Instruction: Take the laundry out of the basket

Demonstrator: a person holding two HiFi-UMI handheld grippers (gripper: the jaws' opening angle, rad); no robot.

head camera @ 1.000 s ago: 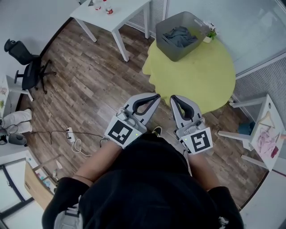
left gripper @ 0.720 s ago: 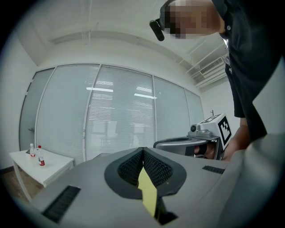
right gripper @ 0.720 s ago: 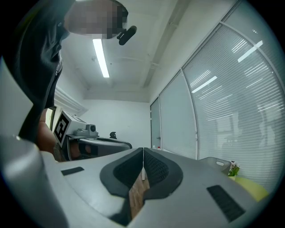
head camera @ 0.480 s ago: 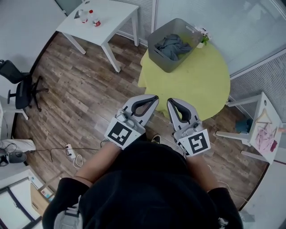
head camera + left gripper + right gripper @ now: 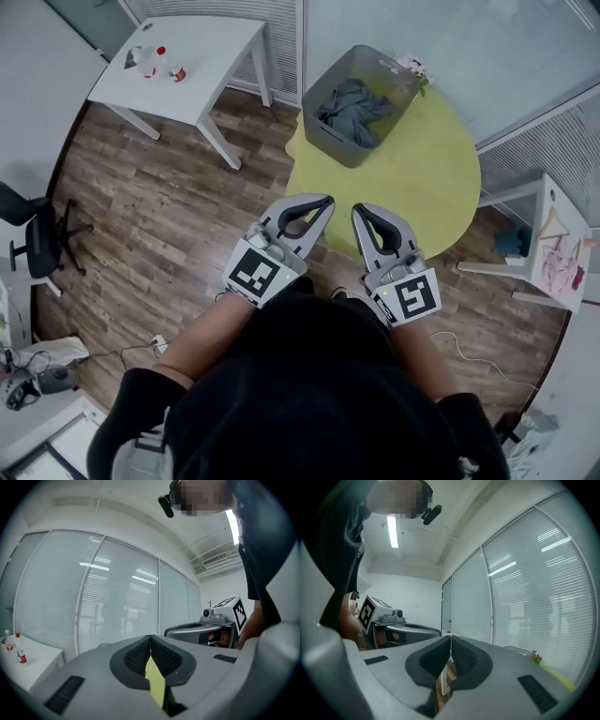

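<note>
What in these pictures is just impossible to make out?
- Number of garments in the grey plastic basket: head view, the crumpled grey laundry is too small to separate.
- Labels on the small bottles on the white table: head view, too small.
- Wooden floor right beneath the person: head view, hidden by their black-clothed body.

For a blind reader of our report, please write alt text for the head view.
From above, a person holds the left gripper and right gripper, fingers closed and empty, before a round yellow-green table. A grey basket on its far side holds grey laundry.
</note>
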